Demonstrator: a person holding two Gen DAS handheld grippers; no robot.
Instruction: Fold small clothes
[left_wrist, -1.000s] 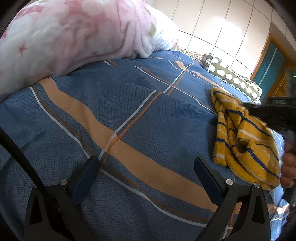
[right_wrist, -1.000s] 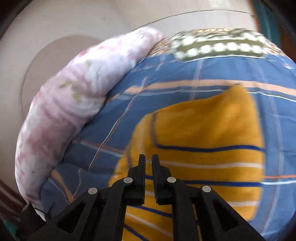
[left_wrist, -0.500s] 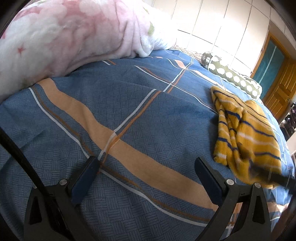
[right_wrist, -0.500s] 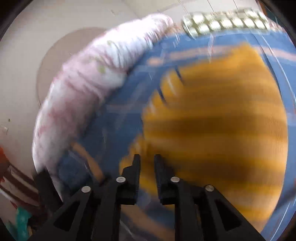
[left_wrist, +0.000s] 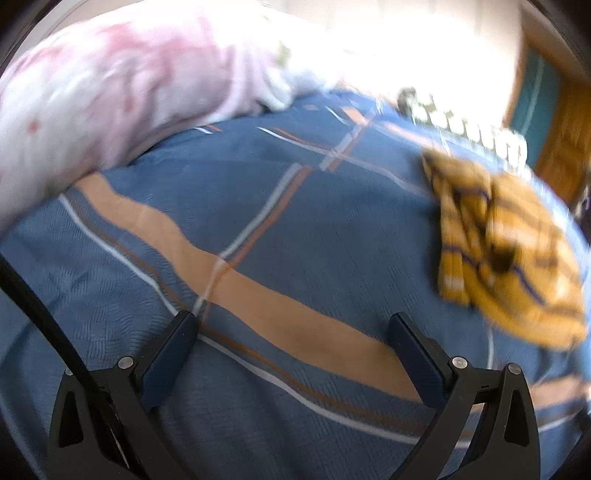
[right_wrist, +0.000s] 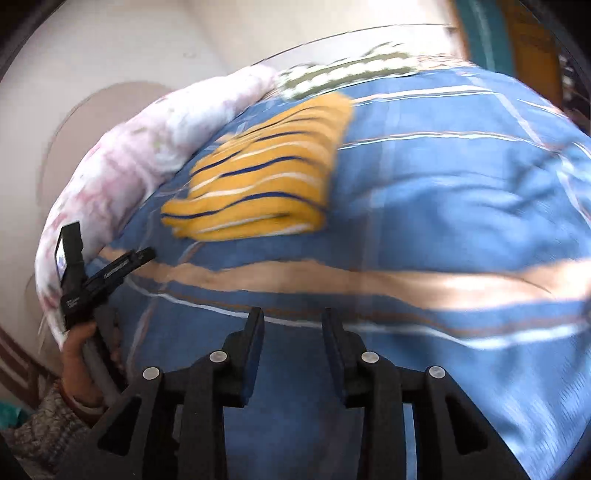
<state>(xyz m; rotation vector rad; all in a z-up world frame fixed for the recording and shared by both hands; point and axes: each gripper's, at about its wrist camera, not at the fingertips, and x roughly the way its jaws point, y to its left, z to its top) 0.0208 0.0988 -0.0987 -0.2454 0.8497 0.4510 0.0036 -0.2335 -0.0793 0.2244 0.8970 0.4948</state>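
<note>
The left gripper (left_wrist: 291, 343), jaws wide apart and empty, has the folded mustard-yellow knit garment with navy and white stripes (left_wrist: 506, 243) ahead to its right on the blue plaid bed cover (left_wrist: 277, 206). The right gripper (right_wrist: 291, 332), jaws partly apart and empty, has it ahead-left, long axis crosswise.

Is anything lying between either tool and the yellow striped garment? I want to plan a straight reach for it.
Nothing visible does. Only bare blue plaid bedsheet separates the open left tool from the yellow striped knit garment, and likewise the open right tool. The pink floral blanket lies off to the side.
</note>
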